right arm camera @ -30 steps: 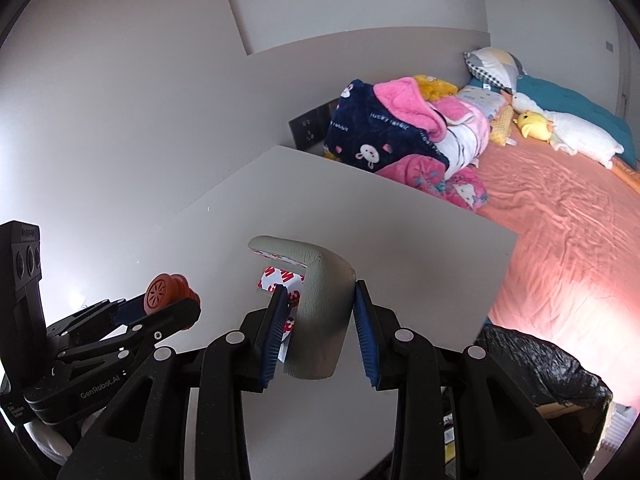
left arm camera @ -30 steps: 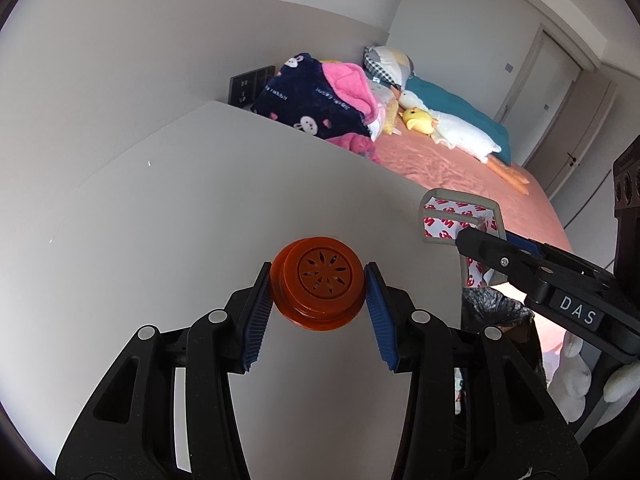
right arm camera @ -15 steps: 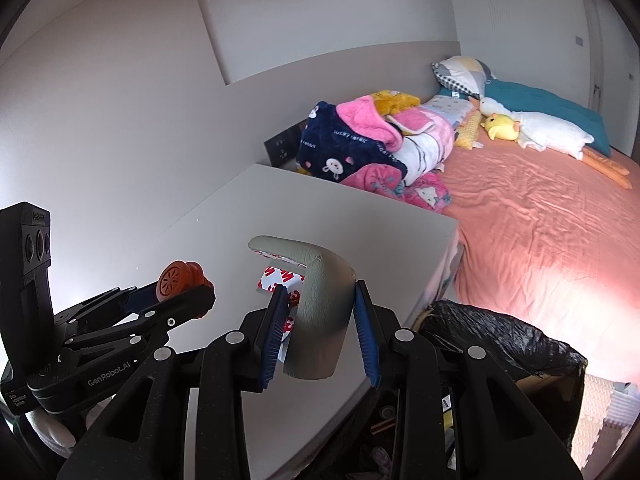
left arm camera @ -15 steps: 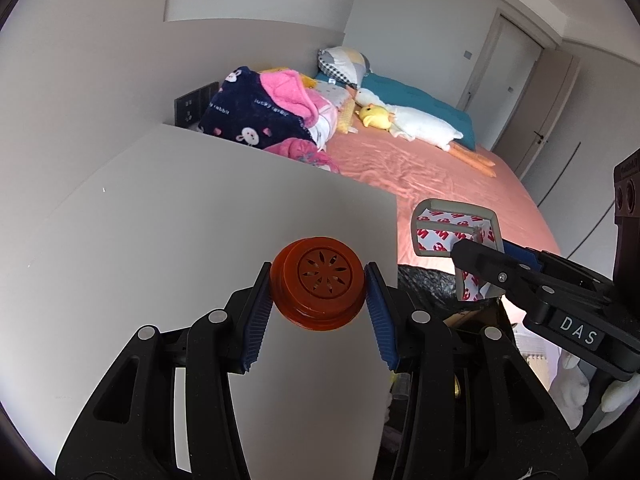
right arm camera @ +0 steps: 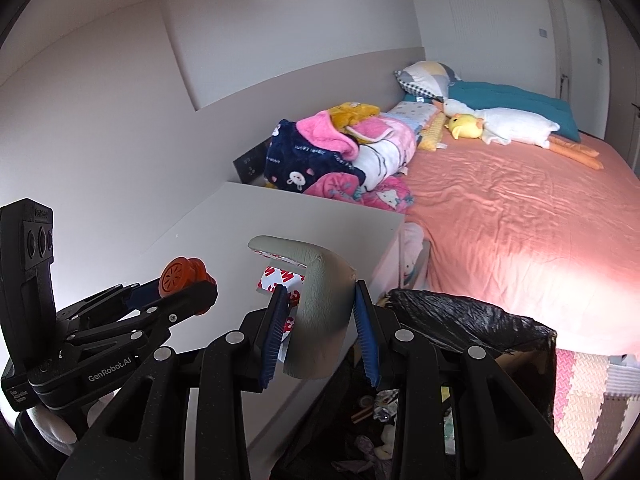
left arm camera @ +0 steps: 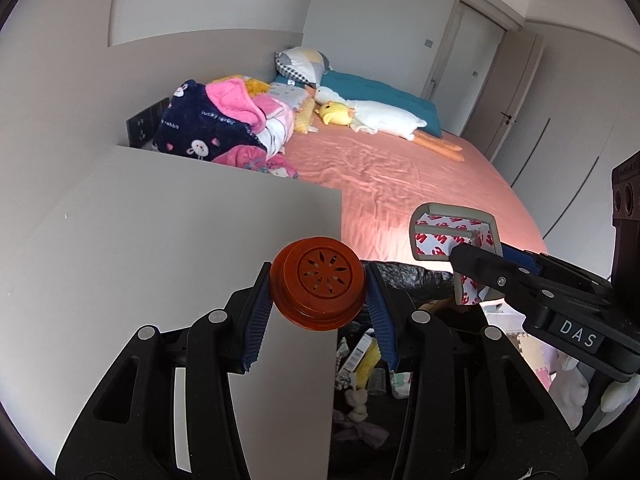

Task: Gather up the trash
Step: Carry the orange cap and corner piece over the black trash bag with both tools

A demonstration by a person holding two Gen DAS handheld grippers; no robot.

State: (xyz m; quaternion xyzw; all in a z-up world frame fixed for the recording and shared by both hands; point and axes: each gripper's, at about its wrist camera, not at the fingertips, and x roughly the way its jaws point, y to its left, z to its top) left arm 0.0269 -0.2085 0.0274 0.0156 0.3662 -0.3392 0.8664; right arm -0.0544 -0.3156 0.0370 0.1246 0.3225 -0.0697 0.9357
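My left gripper is shut on a round orange lid with a flower-shaped vent, held over the right edge of the white table. My right gripper is shut on a grey L-shaped corner guard with red-printed white backing, held at the table's edge above the bin. The bin is lined with a black bag and holds several pieces of trash. The corner guard and the right gripper's finger also show in the left wrist view; the lid also shows in the right wrist view.
A bed with a salmon sheet lies beyond the table. Folded blankets, pillows and a white goose plush lie on it. Foam floor mats lie right of the bin. Wardrobe doors stand at the far right.
Both grippers have moved right, from over the table toward its edge, still holding the lid and the corner guard. The bin and its contents have come into view below them.
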